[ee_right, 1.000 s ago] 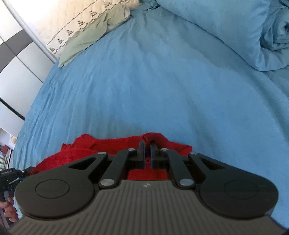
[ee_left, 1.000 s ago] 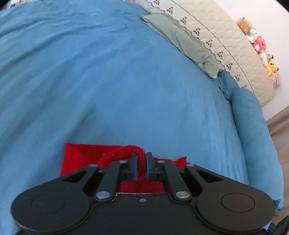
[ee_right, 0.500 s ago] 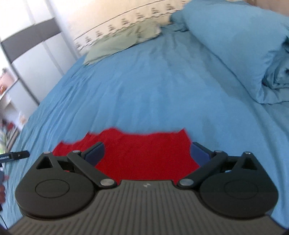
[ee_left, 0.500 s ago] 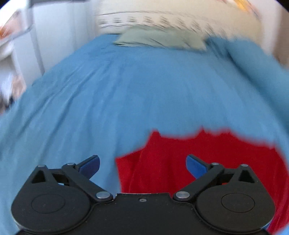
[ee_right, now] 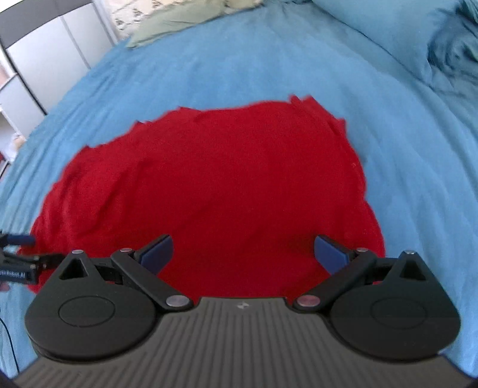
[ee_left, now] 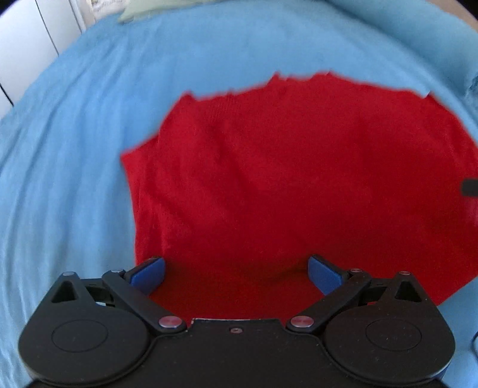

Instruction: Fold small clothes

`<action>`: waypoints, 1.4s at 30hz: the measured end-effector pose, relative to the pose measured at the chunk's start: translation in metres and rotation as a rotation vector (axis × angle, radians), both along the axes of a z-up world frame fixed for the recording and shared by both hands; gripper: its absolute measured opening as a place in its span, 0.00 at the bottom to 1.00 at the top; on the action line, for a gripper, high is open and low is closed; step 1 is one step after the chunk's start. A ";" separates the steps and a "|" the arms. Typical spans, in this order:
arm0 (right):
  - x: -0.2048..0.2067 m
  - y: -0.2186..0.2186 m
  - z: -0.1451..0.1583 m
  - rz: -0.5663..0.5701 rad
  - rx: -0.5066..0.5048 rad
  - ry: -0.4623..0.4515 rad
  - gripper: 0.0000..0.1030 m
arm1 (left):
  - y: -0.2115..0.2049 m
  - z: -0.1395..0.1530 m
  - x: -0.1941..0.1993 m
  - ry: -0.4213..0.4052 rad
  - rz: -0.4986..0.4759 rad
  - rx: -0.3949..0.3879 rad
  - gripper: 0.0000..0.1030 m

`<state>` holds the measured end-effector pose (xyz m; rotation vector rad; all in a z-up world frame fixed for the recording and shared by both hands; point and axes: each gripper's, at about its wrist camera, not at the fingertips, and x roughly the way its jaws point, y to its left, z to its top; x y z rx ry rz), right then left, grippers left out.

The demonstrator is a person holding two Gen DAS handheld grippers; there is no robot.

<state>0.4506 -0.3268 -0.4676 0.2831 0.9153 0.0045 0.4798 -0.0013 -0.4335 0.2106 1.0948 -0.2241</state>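
A red knitted garment [ee_left: 298, 179] lies spread and folded flat on the blue bed sheet [ee_left: 74, 149]. It also shows in the right wrist view [ee_right: 209, 185]. My left gripper [ee_left: 236, 273] is open and empty, hovering over the garment's near left part. My right gripper [ee_right: 243, 253] is open and empty over the garment's near right part. The left gripper's tip [ee_right: 18, 253] shows at the left edge of the right wrist view, by the garment's left edge.
A grey-green cloth [ee_right: 185, 21] lies at the far edge of the bed by a patterned cream bedspread [ee_right: 125, 12]. Blue pillows and bunched bedding [ee_right: 418, 38] lie at the right. White cupboard doors [ee_right: 44, 53] stand left of the bed.
Both grippers let go of the red garment, opened wide and drew back. The garment now lies flat on the sheet and more of it shows in both views.
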 end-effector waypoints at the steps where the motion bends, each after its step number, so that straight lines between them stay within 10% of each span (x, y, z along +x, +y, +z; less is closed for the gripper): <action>1: 0.000 -0.002 -0.003 -0.004 -0.001 0.004 1.00 | 0.004 -0.002 -0.001 -0.004 -0.003 -0.019 1.00; 14: -0.053 -0.026 0.036 -0.030 -0.049 -0.001 1.00 | 0.055 0.032 -0.066 0.030 0.060 -0.011 1.00; 21: -0.095 -0.051 0.014 -0.082 -0.022 0.063 1.00 | 0.067 0.031 -0.064 -0.008 0.023 -0.081 0.76; 27: -0.095 -0.053 0.001 -0.086 0.016 0.096 0.81 | 0.070 0.021 -0.055 0.007 -0.023 -0.080 0.57; 32: -0.093 -0.051 -0.002 -0.082 0.012 0.102 0.74 | 0.073 0.024 -0.055 0.001 -0.069 -0.107 0.05; 38: -0.093 -0.050 -0.003 -0.086 -0.012 0.106 0.61 | 0.083 0.023 -0.056 0.020 -0.109 -0.066 0.04; 42: -0.092 -0.053 -0.005 -0.073 -0.006 0.118 0.33 | 0.102 0.020 -0.058 0.045 -0.103 -0.071 0.04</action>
